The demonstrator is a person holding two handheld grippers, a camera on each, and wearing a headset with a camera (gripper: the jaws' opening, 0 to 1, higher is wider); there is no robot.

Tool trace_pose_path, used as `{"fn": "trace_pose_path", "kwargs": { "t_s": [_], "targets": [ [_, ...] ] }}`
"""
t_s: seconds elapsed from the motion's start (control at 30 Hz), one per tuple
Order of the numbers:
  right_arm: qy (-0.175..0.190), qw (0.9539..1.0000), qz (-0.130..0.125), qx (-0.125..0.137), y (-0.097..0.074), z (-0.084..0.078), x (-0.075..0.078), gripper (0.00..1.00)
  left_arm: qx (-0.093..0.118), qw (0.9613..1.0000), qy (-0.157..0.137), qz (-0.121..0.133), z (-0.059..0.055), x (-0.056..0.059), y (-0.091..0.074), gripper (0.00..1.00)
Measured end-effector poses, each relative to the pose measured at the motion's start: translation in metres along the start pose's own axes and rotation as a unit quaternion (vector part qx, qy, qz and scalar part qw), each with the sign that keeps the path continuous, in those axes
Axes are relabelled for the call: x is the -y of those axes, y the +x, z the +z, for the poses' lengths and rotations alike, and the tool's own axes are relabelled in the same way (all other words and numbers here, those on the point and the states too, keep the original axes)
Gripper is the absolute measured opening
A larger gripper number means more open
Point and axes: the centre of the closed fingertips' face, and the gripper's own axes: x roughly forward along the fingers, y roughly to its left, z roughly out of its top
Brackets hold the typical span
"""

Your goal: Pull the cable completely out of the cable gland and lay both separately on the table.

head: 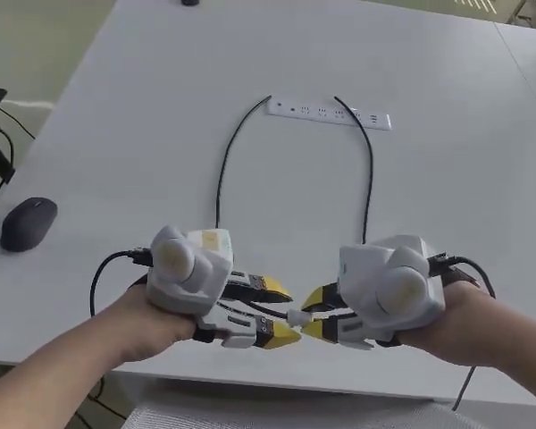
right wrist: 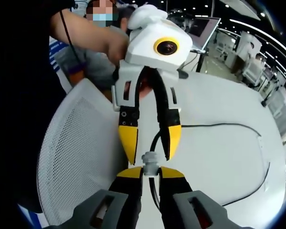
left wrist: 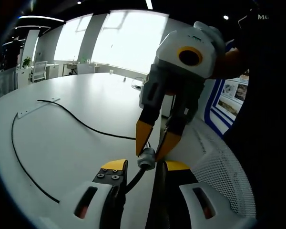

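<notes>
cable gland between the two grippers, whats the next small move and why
Probably close the left gripper on the thin black cable: its jaws stand apart around it, while the right gripper seems to pinch the small grey plastic cable gland that the cable runs into, so pulling now would likely slip.

White table (head: pixel 250 54), bright windows (left wrist: pixel 128 38)

Left tool (left wrist: pixel 146 167): the two yellow-tipped jaws stand apart, and the black cable (left wrist: pixel 133 180) passes up between them, nearer the left-hand jaw. A grey cable gland (left wrist: pixel 147 161) sits on the cable just beyond the jaw tips. Right tool (left wrist: pixel 153 150): it enters from above, its yellow tips closed against the gland on either side. The cable loops away across the white desk (left wrist: pixel 76 152) to a white power strip (left wrist: pixel 35 109) towards the far edge.
</notes>
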Motion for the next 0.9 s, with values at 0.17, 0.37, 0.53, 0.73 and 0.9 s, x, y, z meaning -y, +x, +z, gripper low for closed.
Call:
{"fn": "trace_pose_path", "kwargs": {
  "t_s": [0.17,0.37,0.53,0.73,0.9],
  "targets": [
    [-0.005,1.0,0.001,0.0,-0.0009,-0.0011,0.0001,0.07,0.006,0.9999,-0.007,-0.007,0.0021,0.0026,0.0031,0.25],
    [-0.014,0.9999,0.004,-0.001,-0.0005,-0.0038,-0.001,0.07,0.004,0.9999,-0.009,-0.01,0.0038,0.0033,0.0054,0.16],
    [-0.026,0.9996,0.006,0.0,0.0011,-0.0062,-0.0015,0.07,-0.004,0.9999,-0.009,-0.012,0.0016,0.004,0.0074,0.16],
    [-0.026,0.9996,0.011,0.005,0.0003,-0.0066,-0.0013,0.07,-0.006,0.9998,-0.011,-0.015,0.0014,0.0046,0.0079,0.16],
    [-0.024,0.9996,0.012,0.006,0.0001,-0.0079,0.0,0.07,-0.011,0.9998,-0.007,-0.014,0.0012,0.0036,0.01,0.16]
  ]
}}
